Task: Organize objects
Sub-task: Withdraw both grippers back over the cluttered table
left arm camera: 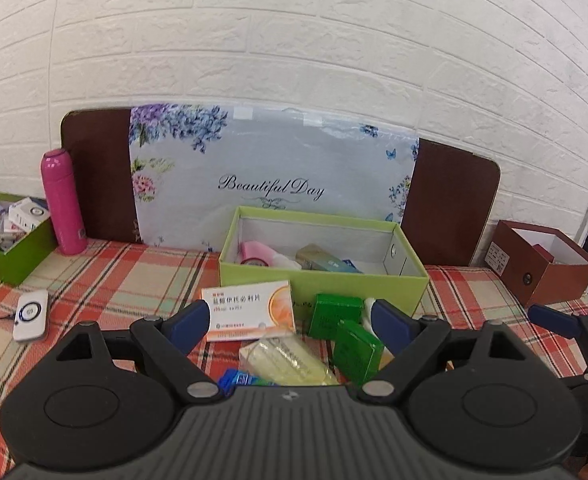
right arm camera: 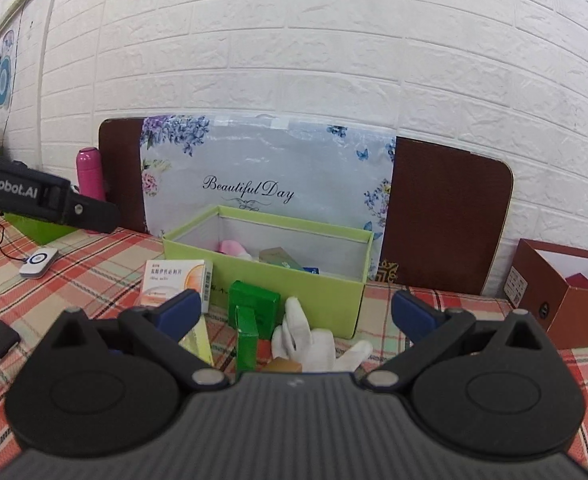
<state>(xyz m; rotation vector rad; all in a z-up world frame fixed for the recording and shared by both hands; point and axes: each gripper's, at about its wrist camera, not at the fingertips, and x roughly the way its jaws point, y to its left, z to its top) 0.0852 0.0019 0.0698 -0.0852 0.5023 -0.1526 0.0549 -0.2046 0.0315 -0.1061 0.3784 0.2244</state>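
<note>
I am holding both sets of fingers spread wide and gripping nothing, the left gripper (left arm camera: 289, 320) hanging over the loose pile on the near side of the tabletop (left arm camera: 105, 276), the right gripper (right arm camera: 298, 312) just to its right. The pile is lying just in front of the green box (left arm camera: 322, 276): an orange-and-white medicine carton (left arm camera: 249, 312), two small green boxes (left arm camera: 336, 314), a wrapped yellowish bar (left arm camera: 285, 360) and a crumpled white glove (right arm camera: 314, 340), all crowded together or touching. I am judging that closing on one piece is risking a neighbour getting nudged or dragged along, since they are packed so tightly. The bar's wrapper is looking slippery and may be sliding out of a pinch. With both grippers this near, they could be knocking each other over the box.
</note>
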